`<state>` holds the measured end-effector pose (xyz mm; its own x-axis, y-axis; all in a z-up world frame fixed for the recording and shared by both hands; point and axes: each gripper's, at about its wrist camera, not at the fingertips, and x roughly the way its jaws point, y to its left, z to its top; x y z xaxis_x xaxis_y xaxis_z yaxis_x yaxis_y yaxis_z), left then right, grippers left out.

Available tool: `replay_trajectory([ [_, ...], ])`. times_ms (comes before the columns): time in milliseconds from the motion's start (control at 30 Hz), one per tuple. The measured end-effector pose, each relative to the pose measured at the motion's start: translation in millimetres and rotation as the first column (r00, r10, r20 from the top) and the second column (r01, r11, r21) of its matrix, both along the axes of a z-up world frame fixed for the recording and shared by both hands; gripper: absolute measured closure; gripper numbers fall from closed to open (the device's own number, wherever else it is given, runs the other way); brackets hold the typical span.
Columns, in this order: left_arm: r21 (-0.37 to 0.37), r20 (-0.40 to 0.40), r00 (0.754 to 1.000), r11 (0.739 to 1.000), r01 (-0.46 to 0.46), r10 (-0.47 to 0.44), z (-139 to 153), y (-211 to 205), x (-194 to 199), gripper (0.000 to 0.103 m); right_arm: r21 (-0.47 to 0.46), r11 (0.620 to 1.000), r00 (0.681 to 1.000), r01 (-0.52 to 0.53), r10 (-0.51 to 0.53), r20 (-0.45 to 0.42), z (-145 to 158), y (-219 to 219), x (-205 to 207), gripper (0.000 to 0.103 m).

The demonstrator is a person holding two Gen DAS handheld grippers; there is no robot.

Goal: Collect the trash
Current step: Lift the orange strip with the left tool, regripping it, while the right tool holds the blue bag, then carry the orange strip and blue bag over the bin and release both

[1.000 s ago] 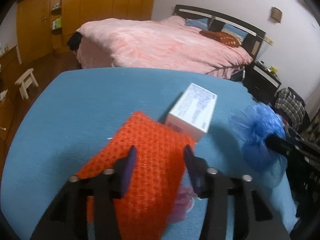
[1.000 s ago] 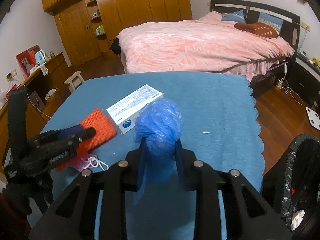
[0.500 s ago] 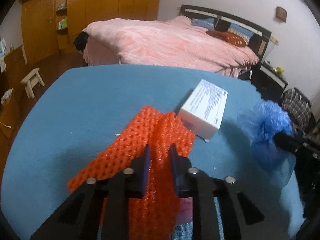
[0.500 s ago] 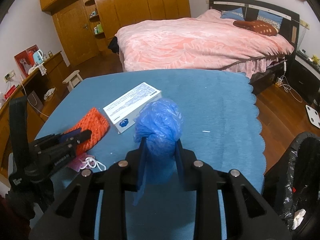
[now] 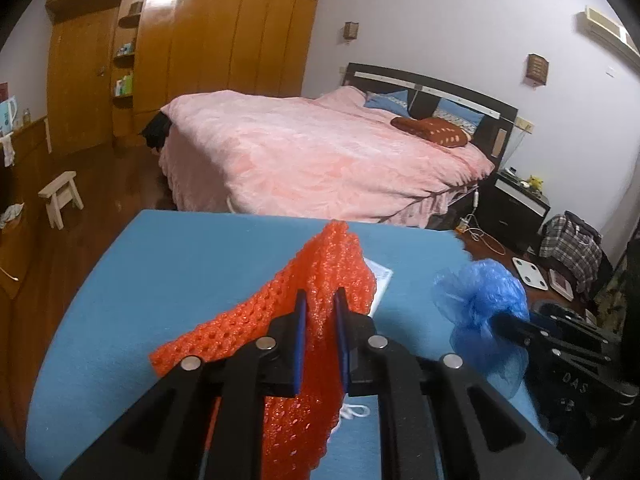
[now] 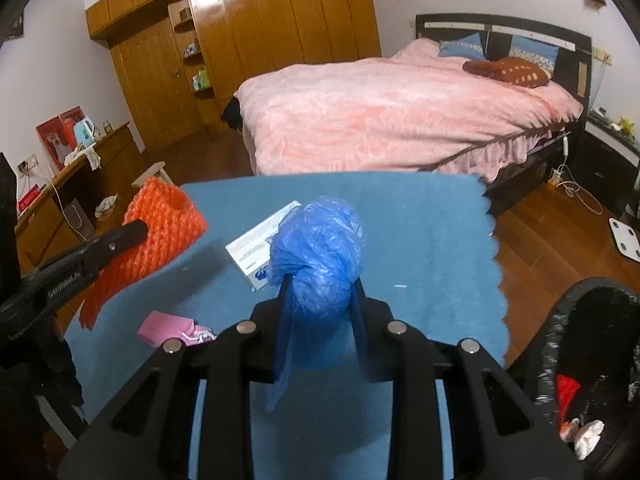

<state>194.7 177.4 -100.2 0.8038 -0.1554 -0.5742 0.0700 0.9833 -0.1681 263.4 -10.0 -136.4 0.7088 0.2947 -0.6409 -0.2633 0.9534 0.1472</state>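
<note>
An orange foam net (image 5: 332,264) hangs lifted above the blue tablecloth (image 5: 168,272). My left gripper (image 5: 320,300) pinches its middle, and the jaws are still closing on it. The right wrist view shows the same net (image 6: 164,232) at the left, held by the left gripper (image 6: 138,228). A crumpled blue plastic bag (image 6: 320,240) is clamped in my shut right gripper (image 6: 320,292), raised over the table; the bag (image 5: 480,296) also shows at the right of the left wrist view. A white box (image 6: 256,244) and a pink scrap with white string (image 6: 168,328) lie on the cloth.
A black-lined trash bin (image 6: 580,360) with some rubbish inside stands at the table's right edge. A pink bed (image 6: 400,120) lies beyond the table. A white scale (image 6: 624,238) is on the wood floor at the right, a small stool (image 5: 60,196) at the left.
My left gripper shut on the orange net and lifted it off the cloth, uncovering the pink scrap. The right gripper rose a little with the blue bag.
</note>
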Motion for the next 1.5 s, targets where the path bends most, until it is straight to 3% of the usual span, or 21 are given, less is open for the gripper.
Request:
replay_trajectory([
  [367,-0.009,0.037,0.994,0.994,0.107,-0.107,26.5,-71.5,-14.4,0.09,-0.002,0.997,0.995,0.076,-0.076,0.064,37.2,-56.4,-34.4,0.077],
  [800,-0.031,0.031,0.965,0.965,0.262,-0.261,26.0,-167.5,-23.6,0.09,-0.038,0.967,0.966,0.252,-0.248,0.077,43.2,-152.8,-76.7,0.077],
  [1267,-0.056,0.034,0.884,0.883,0.467,-0.466,27.1,-276.2,-36.3,0.09,-0.082,0.884,0.887,0.461,-0.459,0.047,22.0,-260.3,-123.4,0.077],
  [1500,-0.054,0.036,0.844,0.842,0.536,-0.535,22.5,-323.5,-36.8,0.09,-0.091,0.852,0.857,0.516,-0.514,0.041,11.0,-292.3,-135.3,0.075],
])
